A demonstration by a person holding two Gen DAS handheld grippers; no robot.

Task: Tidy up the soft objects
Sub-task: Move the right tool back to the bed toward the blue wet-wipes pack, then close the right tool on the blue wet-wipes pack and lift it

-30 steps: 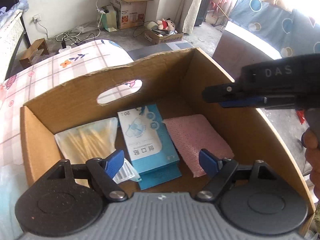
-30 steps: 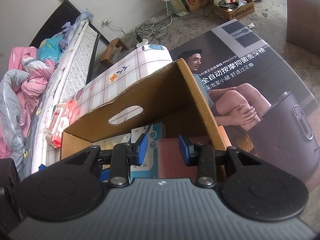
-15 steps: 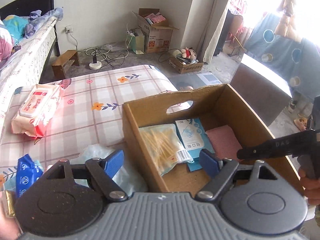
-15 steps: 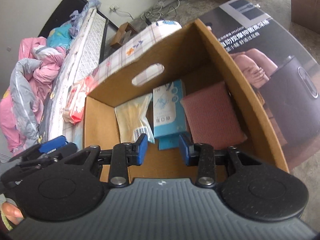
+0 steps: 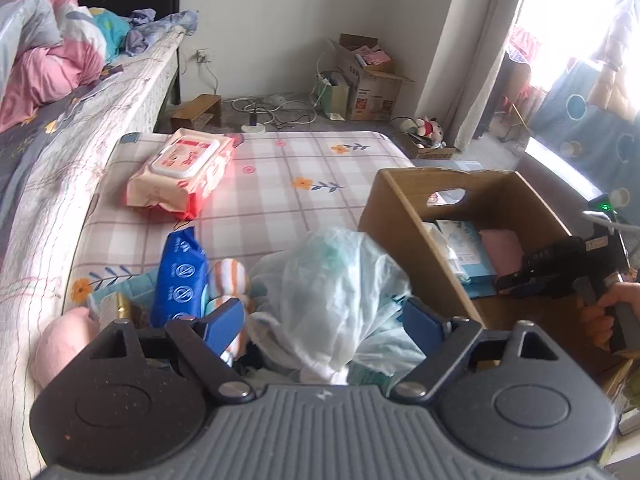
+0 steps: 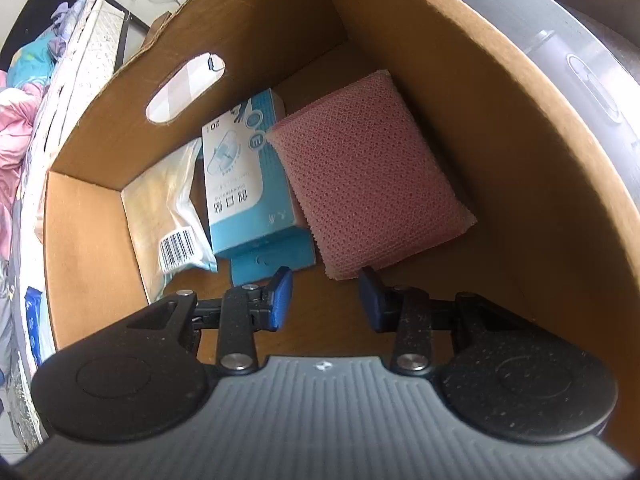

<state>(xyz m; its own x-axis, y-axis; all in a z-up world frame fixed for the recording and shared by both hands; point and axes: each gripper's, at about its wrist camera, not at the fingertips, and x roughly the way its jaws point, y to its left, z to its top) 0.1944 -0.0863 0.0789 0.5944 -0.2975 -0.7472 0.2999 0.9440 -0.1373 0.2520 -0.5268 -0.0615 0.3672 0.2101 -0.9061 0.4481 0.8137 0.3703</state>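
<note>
The left claw is open wide and empty over the crumpled plastic bag in the pile beside the box, likely to grab it; the right claw, narrow and empty, reaches into the box by the pink sponge.

A pink honeycomb-textured sponge is lying flat inside a brown cardboard box, touching a blue paper packet. A crumpled translucent plastic bag is sitting beside the box.
</note>
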